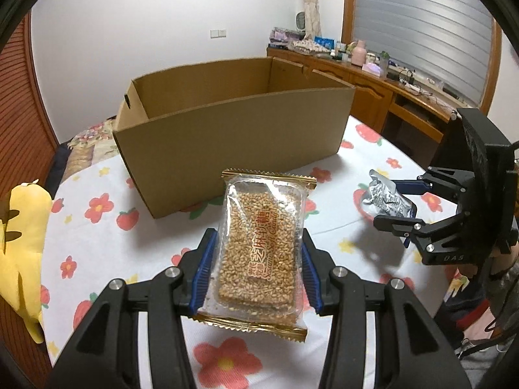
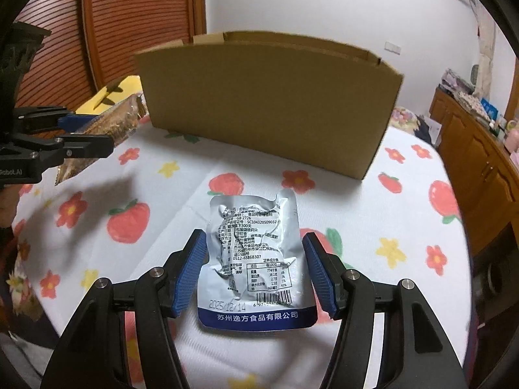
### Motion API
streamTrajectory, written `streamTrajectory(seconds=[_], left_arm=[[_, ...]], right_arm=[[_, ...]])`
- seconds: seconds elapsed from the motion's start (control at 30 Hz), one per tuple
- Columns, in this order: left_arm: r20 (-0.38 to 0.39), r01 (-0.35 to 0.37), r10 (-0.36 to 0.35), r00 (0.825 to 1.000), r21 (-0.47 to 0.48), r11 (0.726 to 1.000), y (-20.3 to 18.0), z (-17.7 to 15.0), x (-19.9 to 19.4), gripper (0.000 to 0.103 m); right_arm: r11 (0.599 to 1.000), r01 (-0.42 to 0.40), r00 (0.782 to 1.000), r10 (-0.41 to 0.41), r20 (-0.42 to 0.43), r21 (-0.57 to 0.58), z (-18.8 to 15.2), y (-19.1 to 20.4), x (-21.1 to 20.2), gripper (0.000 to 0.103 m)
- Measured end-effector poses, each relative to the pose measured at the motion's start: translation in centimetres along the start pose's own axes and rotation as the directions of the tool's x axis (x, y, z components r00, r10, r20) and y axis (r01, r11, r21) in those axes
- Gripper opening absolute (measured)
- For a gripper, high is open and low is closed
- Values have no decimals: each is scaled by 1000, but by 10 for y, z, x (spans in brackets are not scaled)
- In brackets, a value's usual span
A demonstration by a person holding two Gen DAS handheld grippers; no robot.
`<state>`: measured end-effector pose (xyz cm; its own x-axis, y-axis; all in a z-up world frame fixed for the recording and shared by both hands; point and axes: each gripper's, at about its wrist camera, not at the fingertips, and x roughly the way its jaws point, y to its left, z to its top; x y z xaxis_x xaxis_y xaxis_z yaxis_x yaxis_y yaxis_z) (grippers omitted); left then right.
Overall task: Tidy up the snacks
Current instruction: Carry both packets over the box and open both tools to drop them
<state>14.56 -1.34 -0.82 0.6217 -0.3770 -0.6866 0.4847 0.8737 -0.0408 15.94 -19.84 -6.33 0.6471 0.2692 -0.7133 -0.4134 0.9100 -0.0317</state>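
The sesame candy pack (image 1: 259,249) sits clamped between the left gripper (image 1: 258,259) pads, lifted off the flowered tablecloth (image 1: 97,227). The silver pouch (image 2: 256,259) is pinched likewise in the right gripper (image 2: 256,272). Both are mid-carry. Next, I judge, each must clear the near wall of the cardboard box (image 1: 227,129) beyond, then release inside.

A home bedroom: floral bedsheet (image 1: 107,227), wooden dresser (image 1: 366,94) cluttered with toiletries, curtained window (image 1: 418,22).
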Motion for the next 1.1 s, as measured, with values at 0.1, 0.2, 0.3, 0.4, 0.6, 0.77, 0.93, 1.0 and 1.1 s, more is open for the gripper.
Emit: streamTrajectory(seconds=[0.1, 0.2, 0.3, 0.4, 0.6, 0.77, 0.93, 1.0, 1.1], left_arm=[[25, -7, 7, 1000, 2, 1000, -1, 3, -10, 47], [53, -12, 13, 999, -16, 1000, 3, 7, -18, 47], [72, -25, 28, 997, -31, 999, 6, 9, -21, 47], [86, -44, 48, 995, -44, 998, 10, 11, -23, 47], [119, -71, 79, 990, -73, 995, 15, 12, -30, 47], [141, -81, 94, 986, -92, 992, 19, 14, -36, 47], [167, -89, 106, 980, -108, 990, 23, 21, -41, 47], [182, -92, 110, 977, -109, 990, 24, 27, -42, 47], [203, -96, 116, 972, -109, 989, 26, 38, -40, 47]], right_arm=[[1000, 6, 1000, -6, 27, 5, 1, -2, -18, 62], [1000, 12, 998, -14, 58, 21, 4, -7, -33, 62], [999, 11, 996, -14, 88, 43, 6, -11, -45, 62], [999, 12, 994, -18, 110, 50, 9, -12, -53, 62], [998, 18, 990, -26, 140, 54, 13, -13, -63, 62], [998, 18, 987, -29, 160, 67, 14, -17, -69, 62], [997, 17, 985, -30, 170, 77, 15, -19, -71, 62], [997, 21, 984, -33, 175, 75, 17, -20, -71, 62], [998, 27, 983, -38, 181, 63, 23, -21, -71, 62]])
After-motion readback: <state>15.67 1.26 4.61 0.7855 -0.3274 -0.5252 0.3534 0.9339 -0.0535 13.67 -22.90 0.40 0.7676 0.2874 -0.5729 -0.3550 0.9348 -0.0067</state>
